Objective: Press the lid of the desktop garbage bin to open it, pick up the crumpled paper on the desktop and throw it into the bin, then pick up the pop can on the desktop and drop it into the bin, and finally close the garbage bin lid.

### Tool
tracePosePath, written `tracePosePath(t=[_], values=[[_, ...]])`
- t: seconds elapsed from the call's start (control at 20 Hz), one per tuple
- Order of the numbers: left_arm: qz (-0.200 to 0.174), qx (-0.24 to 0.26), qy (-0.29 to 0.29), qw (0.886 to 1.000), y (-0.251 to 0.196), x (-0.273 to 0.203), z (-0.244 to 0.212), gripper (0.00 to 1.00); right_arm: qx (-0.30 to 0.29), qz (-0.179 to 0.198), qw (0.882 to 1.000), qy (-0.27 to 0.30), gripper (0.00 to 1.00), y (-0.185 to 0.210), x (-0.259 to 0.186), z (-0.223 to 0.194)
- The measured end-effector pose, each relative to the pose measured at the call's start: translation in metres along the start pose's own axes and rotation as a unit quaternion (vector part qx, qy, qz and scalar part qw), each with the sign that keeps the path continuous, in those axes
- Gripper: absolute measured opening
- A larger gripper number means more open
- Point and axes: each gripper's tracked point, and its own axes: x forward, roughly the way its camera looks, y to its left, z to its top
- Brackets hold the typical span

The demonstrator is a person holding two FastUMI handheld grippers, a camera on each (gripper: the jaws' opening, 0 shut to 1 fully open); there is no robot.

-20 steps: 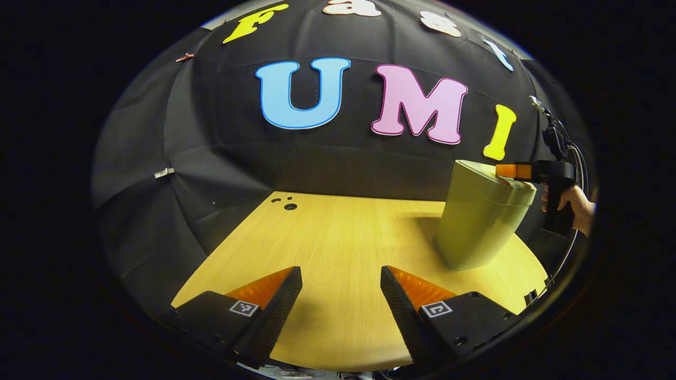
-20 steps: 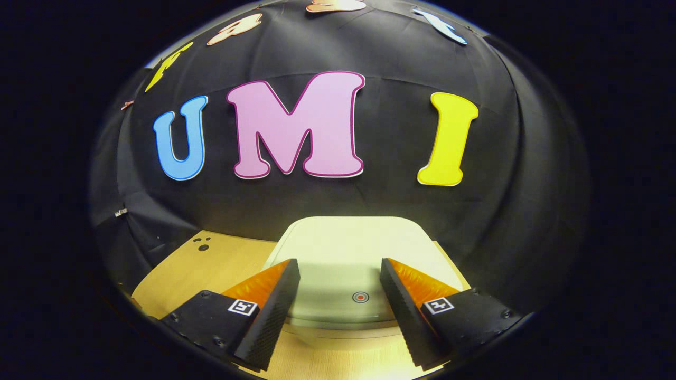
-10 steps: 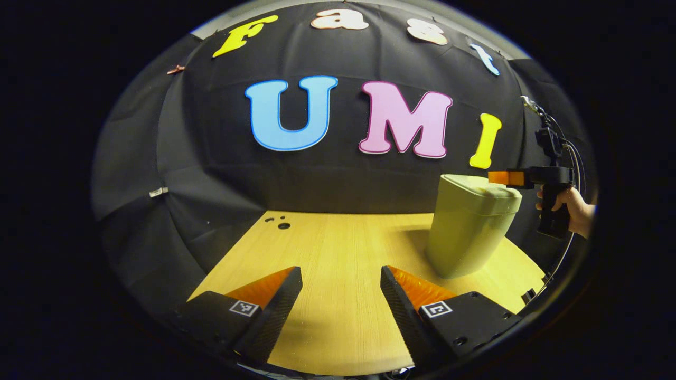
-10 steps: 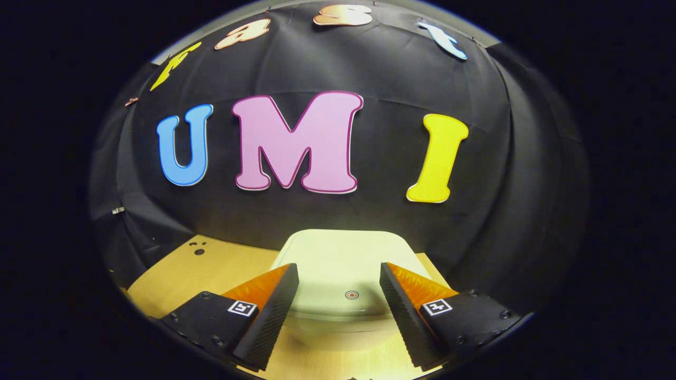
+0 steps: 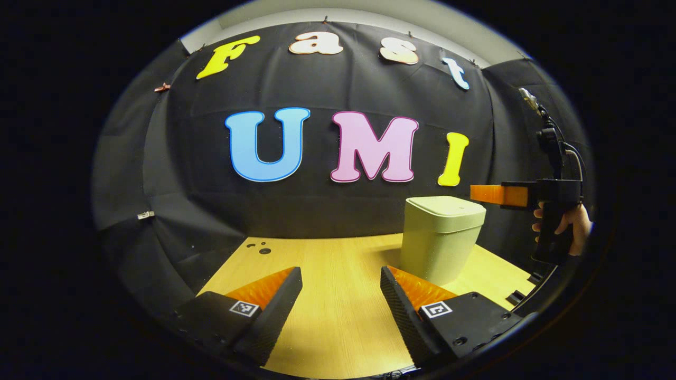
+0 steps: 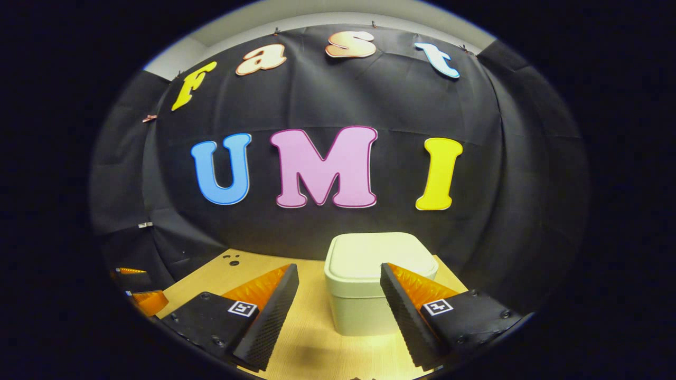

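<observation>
With its lid (image 6: 378,254) down, the bin (image 6: 364,295) hides its contents, both hand-held grippers (image 5: 340,295) (image 6: 338,293) released

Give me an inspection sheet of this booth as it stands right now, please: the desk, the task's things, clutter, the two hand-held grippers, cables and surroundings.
Surface: wooden desk, small dark holes near its far left corner.
Job's things: garbage bin upright on the desk, lid down; crumpled paper and pop can: nothing seen.
Clutter: nothing seen.
Grippers: left gripper open, over the desk, holding nothing; right gripper open, holding nothing, raised and apart from the bin, held by a hand.
Cables: a dark cable loops by the right gripper's handle.
Surroundings: black cloth wall behind the desk.
</observation>
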Motion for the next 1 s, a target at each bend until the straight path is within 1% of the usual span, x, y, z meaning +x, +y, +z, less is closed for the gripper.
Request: tracePosePath(t=[0.1,0.2,0.45,0.55,0.65,0.8,0.85,0.9,1.0], values=[[-0.009,0.021,0.003,1.000,-0.010,-0.008,-0.009,0.96,-0.022,0.000,1.000,0.009,0.97,0.006,-0.013,-0.013],[-0.023,0.027,0.004,0.999,-0.018,-0.018,-0.018,0.96,-0.029,0.004,0.999,0.019,0.97,0.016,-0.020,-0.024],[-0.040,-0.005,0.038,0.998,-0.024,-0.025,-0.048,0.95,-0.005,0.007,0.998,0.068,0.97,0.033,-0.047,-0.069],[-0.065,-0.036,0.057,0.996,-0.033,-0.025,-0.058,0.96,-0.004,0.005,0.996,0.086,0.97,0.033,-0.054,-0.082],[-0.064,-0.053,0.060,0.995,-0.028,-0.023,-0.058,0.96,0.001,0.008,0.995,0.098,0.97,0.036,-0.057,-0.091],[-0.053,-0.052,0.063,0.995,-0.020,-0.018,-0.061,0.96,0.008,0.012,0.994,0.110,0.97,0.041,-0.055,-0.096],[-0.051,-0.055,0.062,0.995,-0.020,-0.017,-0.061,1.00,0.010,0.013,0.994,0.112,0.97,0.042,-0.054,-0.096],[-0.050,-0.059,0.061,0.995,-0.019,-0.014,-0.060,0.96,0.010,0.014,0.993,0.113,0.97,0.043,-0.052,-0.095],[-0.050,-0.058,0.057,0.995,-0.018,-0.011,-0.060,0.97,0.011,0.015,0.993,0.117,0.97,0.043,-0.048,-0.094]])
